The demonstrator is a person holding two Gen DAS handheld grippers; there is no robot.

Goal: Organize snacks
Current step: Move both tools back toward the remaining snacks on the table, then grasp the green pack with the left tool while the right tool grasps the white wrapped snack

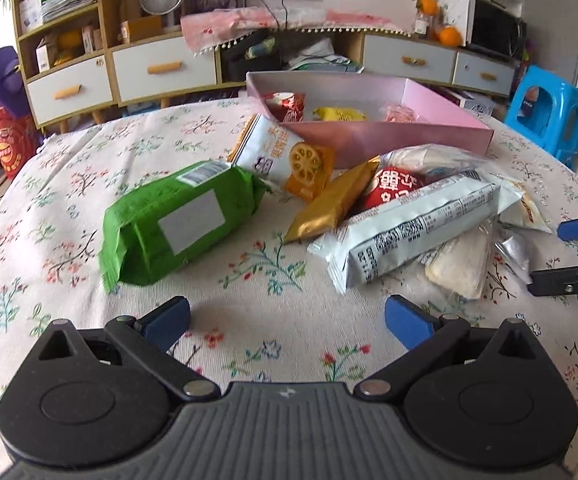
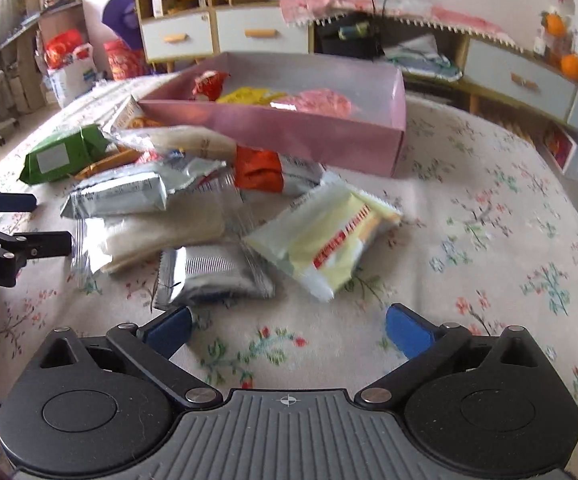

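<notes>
A heap of snack packets lies on the flowered tablecloth in front of a pink box (image 1: 417, 136) (image 2: 317, 140) that holds a red, a yellow and a pink packet. My left gripper (image 1: 287, 320) hovers open over bare cloth, short of a green packet (image 1: 177, 220) and a long white packet (image 1: 413, 232). A gold packet (image 1: 333, 204) and an orange-and-white one (image 1: 285, 160) lie between these and the box. My right gripper (image 2: 289, 326) is open just short of a silver packet (image 2: 213, 276) and a pale yellow packet (image 2: 325, 240). Nothing sits between either pair of fingers.
Each gripper shows at the edge of the other's view: right gripper (image 1: 561, 254), left gripper (image 2: 35, 222). A low cabinet (image 1: 161, 72) with drawers runs along the wall behind the table. A blue plastic stool (image 1: 545, 116) stands at the table's right.
</notes>
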